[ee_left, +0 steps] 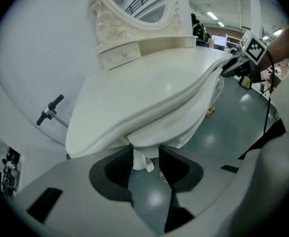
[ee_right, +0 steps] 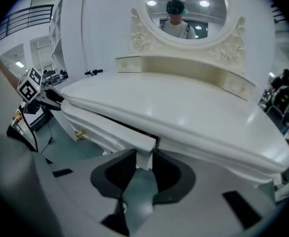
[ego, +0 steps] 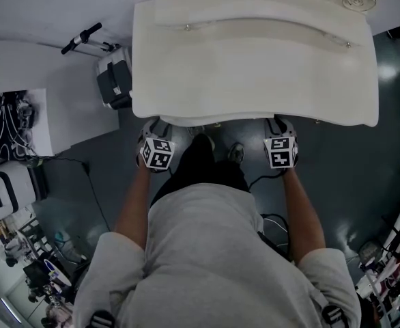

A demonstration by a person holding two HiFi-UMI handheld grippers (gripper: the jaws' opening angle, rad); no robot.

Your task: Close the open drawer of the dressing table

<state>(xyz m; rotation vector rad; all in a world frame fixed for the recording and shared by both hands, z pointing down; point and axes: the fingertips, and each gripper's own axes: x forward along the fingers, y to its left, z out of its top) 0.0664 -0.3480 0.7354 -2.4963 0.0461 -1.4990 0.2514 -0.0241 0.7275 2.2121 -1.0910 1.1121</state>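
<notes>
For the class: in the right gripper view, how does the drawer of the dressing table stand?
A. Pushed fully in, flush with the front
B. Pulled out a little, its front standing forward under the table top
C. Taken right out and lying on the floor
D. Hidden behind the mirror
B: the drawer front stands a little forward under the table top, with a dark gap along its upper edge.

We take this for a lab or test hall rather than a home. The ornate dressing table stands on a glossy grey floor against bare white partition panels. Tangled cables and boxed equipment sit alongside it. Strip lights run overhead, and what may be a mezzanine railing shows beyond, blurred.
</notes>
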